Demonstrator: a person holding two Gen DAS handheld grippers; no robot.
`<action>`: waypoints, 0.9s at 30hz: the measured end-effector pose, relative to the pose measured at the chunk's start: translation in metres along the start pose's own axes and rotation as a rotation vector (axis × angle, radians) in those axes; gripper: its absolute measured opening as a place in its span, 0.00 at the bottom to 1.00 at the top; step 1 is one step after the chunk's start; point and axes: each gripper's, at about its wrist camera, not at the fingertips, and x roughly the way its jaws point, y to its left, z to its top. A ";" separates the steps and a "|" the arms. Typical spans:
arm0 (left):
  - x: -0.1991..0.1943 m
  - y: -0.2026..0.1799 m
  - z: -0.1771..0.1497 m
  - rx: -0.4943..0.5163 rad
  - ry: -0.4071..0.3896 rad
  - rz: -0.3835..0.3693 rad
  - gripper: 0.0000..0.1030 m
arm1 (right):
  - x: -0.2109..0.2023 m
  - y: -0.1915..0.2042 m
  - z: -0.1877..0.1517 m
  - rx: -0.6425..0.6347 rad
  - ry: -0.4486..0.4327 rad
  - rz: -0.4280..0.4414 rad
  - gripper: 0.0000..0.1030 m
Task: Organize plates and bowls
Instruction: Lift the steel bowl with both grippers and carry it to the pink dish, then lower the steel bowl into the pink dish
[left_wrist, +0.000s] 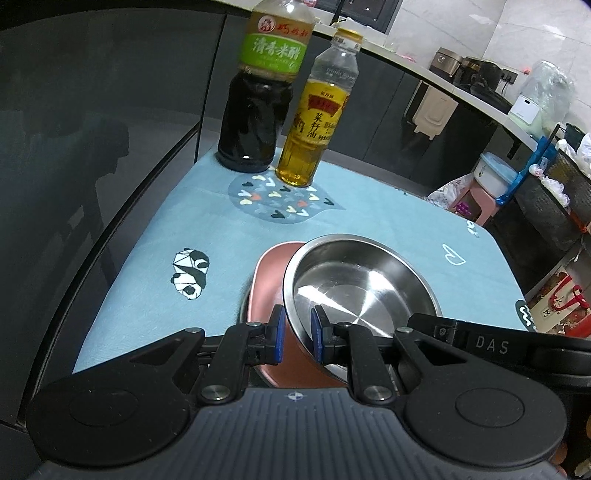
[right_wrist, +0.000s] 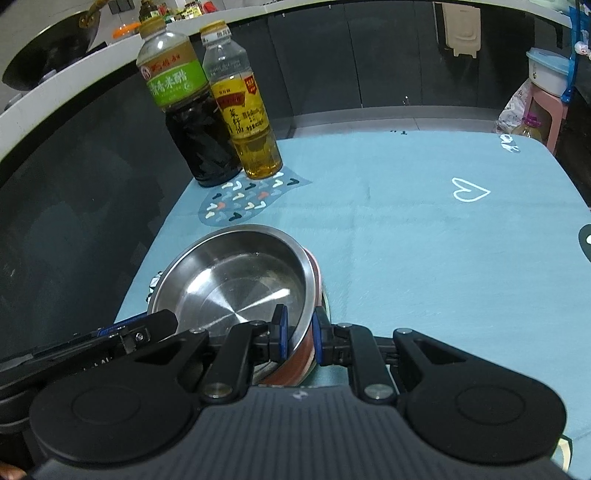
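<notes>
A steel bowl (left_wrist: 354, 280) sits tilted inside a pink plate (left_wrist: 269, 273) on the blue mat. My left gripper (left_wrist: 298, 334) is shut on the bowl's near left rim, one blue pad inside and one outside. In the right wrist view the same steel bowl (right_wrist: 236, 273) rests on the pink plate (right_wrist: 295, 365), which shows only under its right edge. My right gripper (right_wrist: 300, 334) is shut on the bowl's near right rim. The left gripper's body (right_wrist: 110, 336) shows at the bowl's left side.
A dark vinegar bottle (left_wrist: 258, 110) and a yellow oil bottle (left_wrist: 314, 122) stand at the mat's far left corner, also in the right wrist view (right_wrist: 195, 122) (right_wrist: 247, 118). The blue mat (right_wrist: 443, 240) stretches to the right. Dark cabinets and a cluttered counter lie beyond.
</notes>
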 end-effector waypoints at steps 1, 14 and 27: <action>0.002 0.001 0.000 0.000 0.003 0.001 0.13 | 0.002 0.001 0.000 -0.001 0.004 -0.002 0.08; 0.009 0.009 0.000 -0.008 0.014 0.016 0.13 | 0.009 0.006 0.000 -0.016 0.015 0.001 0.09; -0.001 0.010 0.001 -0.003 -0.019 0.044 0.16 | 0.000 0.002 0.001 0.009 -0.016 0.003 0.29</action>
